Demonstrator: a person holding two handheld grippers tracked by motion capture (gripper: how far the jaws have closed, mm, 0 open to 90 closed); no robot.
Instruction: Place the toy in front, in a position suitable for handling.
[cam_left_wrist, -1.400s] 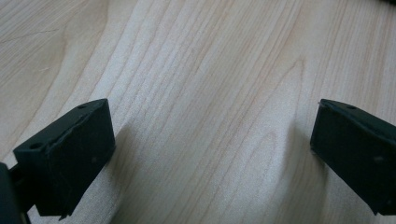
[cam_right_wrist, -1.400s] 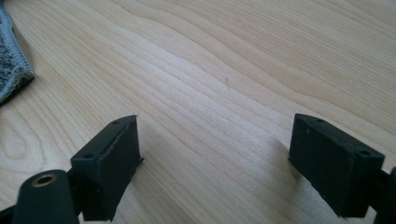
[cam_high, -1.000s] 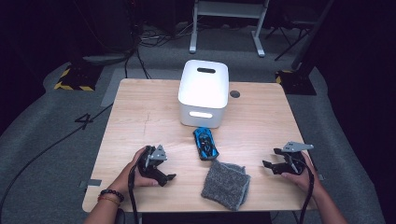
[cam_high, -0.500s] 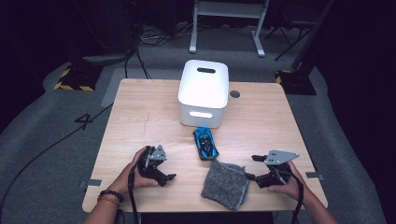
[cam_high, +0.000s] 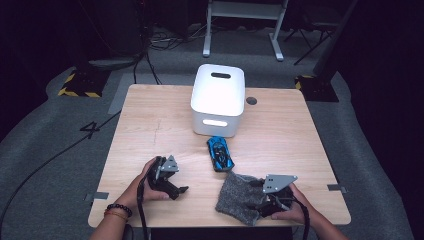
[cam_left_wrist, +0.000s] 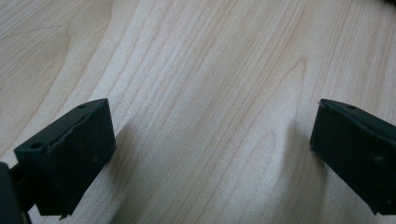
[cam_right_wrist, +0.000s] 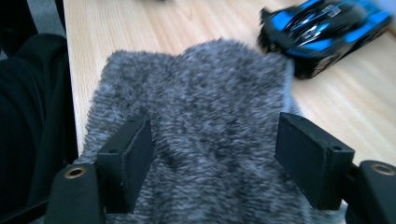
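**Right claw over the grey cloth**

In the high view the right claw sits at the lower right of the frame, over the right edge of the grey cloth, which lies flat on the table near its front edge. In the right gripper view the cloth fills the middle of the frame and runs under and between the two black jaws. The jaws stand spread, one at lower left and one at lower right of that frame; they have just been closing, with the cloth between them, and the pads do not yet press on it.

A blue toy car stands just above the cloth in the high view, near the centre of the frame; whether the two touch I cannot tell. In the right gripper view the car is at the upper right, blurred. Above the car stands a white box with a slot in its top.

The left claw rests on the table at the lower left of the high view, well apart from the cloth. In the left gripper view its jaws are spread wide over bare wood, with nothing between them.
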